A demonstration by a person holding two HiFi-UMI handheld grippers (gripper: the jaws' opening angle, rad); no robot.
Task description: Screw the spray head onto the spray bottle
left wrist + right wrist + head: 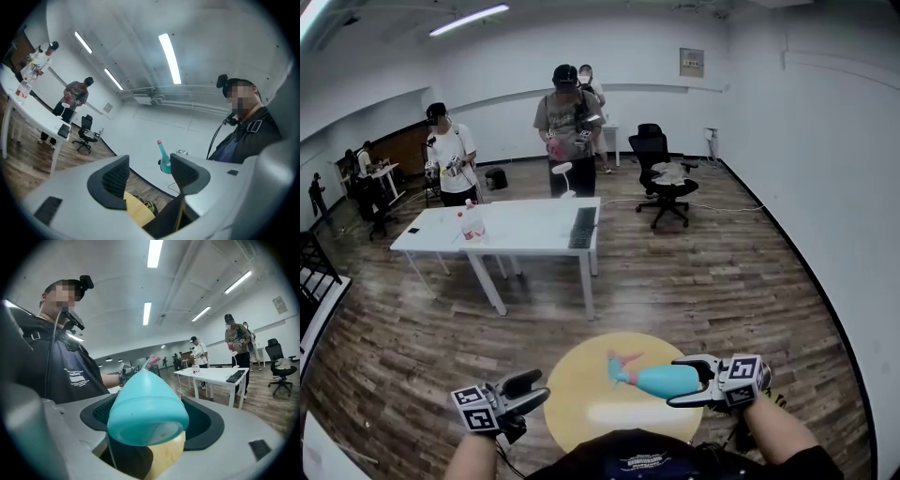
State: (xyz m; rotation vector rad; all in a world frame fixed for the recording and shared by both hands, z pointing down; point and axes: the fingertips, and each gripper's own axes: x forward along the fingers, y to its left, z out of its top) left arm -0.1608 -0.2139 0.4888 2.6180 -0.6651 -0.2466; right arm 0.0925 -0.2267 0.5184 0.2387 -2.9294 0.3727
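A teal spray bottle with a pink spray head lies sideways over the round yellow table. My right gripper is shut on its body, head pointing left. In the right gripper view the bottle's base fills the space between the jaws of the right gripper, and the pink head shows beyond it. My left gripper is at the lower left, apart from the bottle, open and empty. In the left gripper view nothing sits between the jaws of the left gripper; the bottle shows beyond them.
A long white table with small bottles and a keyboard stands farther off on the wooden floor. Several people stand behind it. A black office chair is at the back right. White walls close the room on the right.
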